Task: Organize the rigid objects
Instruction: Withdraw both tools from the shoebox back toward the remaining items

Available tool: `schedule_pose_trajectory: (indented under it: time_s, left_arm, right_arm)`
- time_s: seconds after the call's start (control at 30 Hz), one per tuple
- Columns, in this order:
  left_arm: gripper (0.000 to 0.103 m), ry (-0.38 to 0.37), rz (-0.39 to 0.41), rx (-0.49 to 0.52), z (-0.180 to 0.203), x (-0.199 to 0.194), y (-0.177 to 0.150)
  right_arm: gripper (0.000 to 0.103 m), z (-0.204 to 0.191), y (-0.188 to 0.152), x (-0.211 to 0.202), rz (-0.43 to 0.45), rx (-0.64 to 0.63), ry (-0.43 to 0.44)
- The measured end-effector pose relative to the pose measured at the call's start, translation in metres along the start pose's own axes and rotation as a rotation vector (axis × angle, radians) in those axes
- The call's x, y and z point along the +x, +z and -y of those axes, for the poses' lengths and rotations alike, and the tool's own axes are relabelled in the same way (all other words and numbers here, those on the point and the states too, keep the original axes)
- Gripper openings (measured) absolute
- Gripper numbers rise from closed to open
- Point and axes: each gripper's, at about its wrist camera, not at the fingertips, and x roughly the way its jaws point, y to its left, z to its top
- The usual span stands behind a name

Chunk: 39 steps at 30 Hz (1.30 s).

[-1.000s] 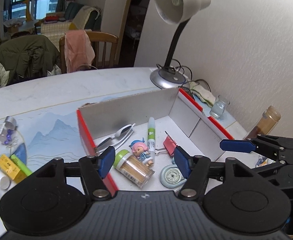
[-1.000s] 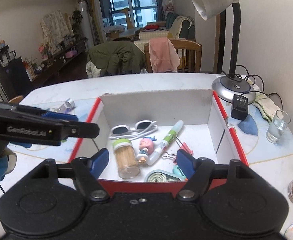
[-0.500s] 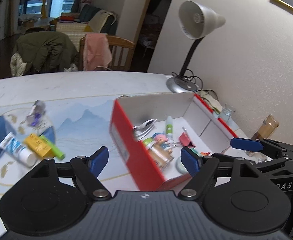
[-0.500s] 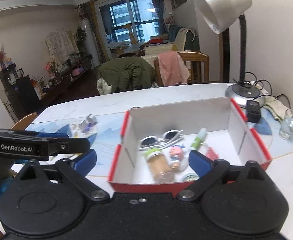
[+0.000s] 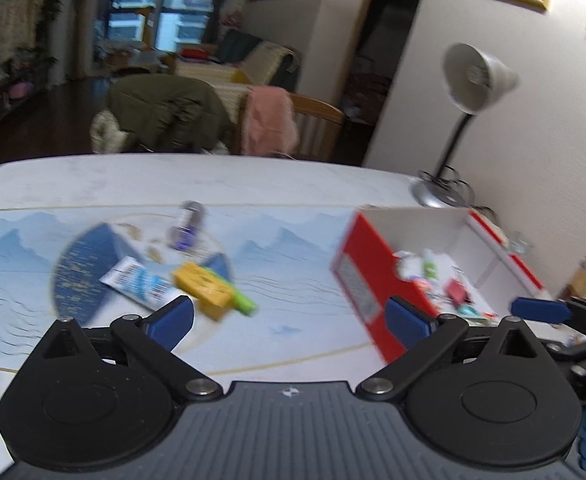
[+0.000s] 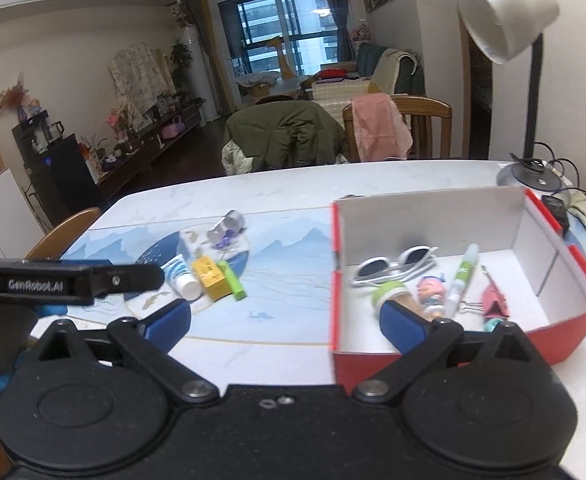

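Left gripper (image 5: 289,318) and right gripper (image 6: 285,322) are held with jaws wide apart, nothing gripped. Tube (image 6: 181,276), yellow box (image 6: 211,278) and green marker (image 6: 233,280) lie together on the table (image 6: 277,320), left of the red box (image 6: 433,360).

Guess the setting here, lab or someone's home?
Most likely a home, a dining table open to a living room. Coats hang over wooden chairs, a sofa sits by the balcony window, and a desk lamp stands beside the red box of small items.
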Motion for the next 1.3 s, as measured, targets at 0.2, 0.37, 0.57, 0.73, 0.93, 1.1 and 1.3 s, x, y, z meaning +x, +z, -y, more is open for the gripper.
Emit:
schedule_pose_trajectory:
  time_s: [0.2,0.37,0.57,0.73,0.93,1.1,1.3]
  left_arm:
    - [0.103,0.104,0.036,-0.024,-0.041,0.003,0.004]
    - [0.103,0.146,0.006,-0.08,-0.073,0.022,0.007]
    - [0.103,0.193,-0.044,-0.112,-0.094,0.052,0.004]
    - [0.103,0.233,-0.092,-0.134,-0.105,0.08,0.001]
    - [0.103,0.258,-0.123,-0.144,-0.107,0.105,0.001]
    - [0.103,0.278,-0.142,-0.165,-0.11,0.123,0.002]
    - [0.102,0.292,-0.157,-0.162,-0.107,0.138,0.002]
  right_arm:
    - [0.101,-0.033,0.002,0.02,-0.018,-0.037,0.006]
    - [0.101,-0.057,0.006,0.042,-0.033,-0.084,0.011]
    - [0.098,-0.079,0.013,0.075,-0.062,-0.151,0.012]
    - [0.094,-0.087,0.015,0.106,-0.096,-0.21,0.011]
    - [0.085,-0.089,0.016,0.138,-0.142,-0.275,0.024]
    - [0.074,-0.091,0.015,0.162,-0.17,-0.333,0.034]
    - [0.063,-0.093,0.016,0.182,-0.188,-0.378,0.046]
